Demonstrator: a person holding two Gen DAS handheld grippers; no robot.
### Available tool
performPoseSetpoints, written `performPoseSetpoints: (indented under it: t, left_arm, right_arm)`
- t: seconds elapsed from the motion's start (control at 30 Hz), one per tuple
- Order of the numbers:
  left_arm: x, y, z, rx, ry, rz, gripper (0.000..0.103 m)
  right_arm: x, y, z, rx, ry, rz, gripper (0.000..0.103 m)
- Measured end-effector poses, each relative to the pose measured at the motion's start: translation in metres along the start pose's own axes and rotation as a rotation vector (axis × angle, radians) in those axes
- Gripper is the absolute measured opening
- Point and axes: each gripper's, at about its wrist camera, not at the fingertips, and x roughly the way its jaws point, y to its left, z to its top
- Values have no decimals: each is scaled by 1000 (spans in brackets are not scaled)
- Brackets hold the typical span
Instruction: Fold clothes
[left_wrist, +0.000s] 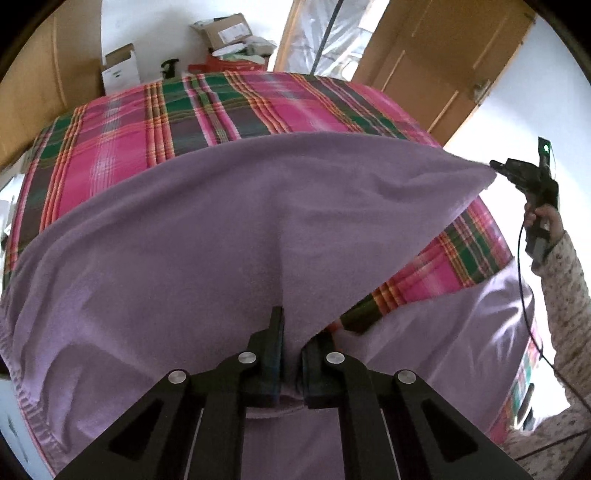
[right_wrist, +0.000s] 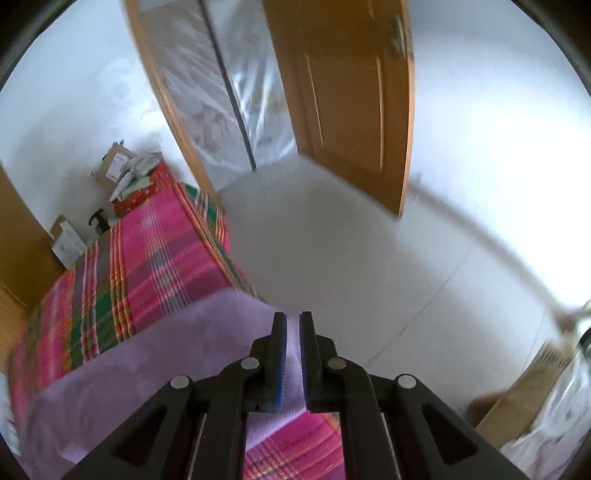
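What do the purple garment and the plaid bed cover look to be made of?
Purple garment: looks like soft fleece or brushed knit; matte, fuzzy nap, a stitched hem at its left edge, drapes in loose folds. Plaid bed cover: looks like thin woven cotton; flat, crisp stripes, no pile.

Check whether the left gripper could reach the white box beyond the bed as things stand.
Probably not. The left gripper is shut on the purple cloth, and the whole plaid bed lies between it and the white box by the far wall.
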Motion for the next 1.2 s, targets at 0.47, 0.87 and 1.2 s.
performPoseSetpoints:
  t: [0.47, 0.87, 1.2]
  left_arm:
    - [10, -9, -2, 49, 53, 14, 7]
    - [7, -8, 1, 51, 56, -3, 7]
    - [0, -13, -5, 92, 67, -28, 7]
  right_arm:
    - [37, -5, -7, 24, 127, 210, 39]
    - [23, 25, -1, -110, 8, 35, 6]
    - [17, 46, -6, -215, -36, -158, 10]
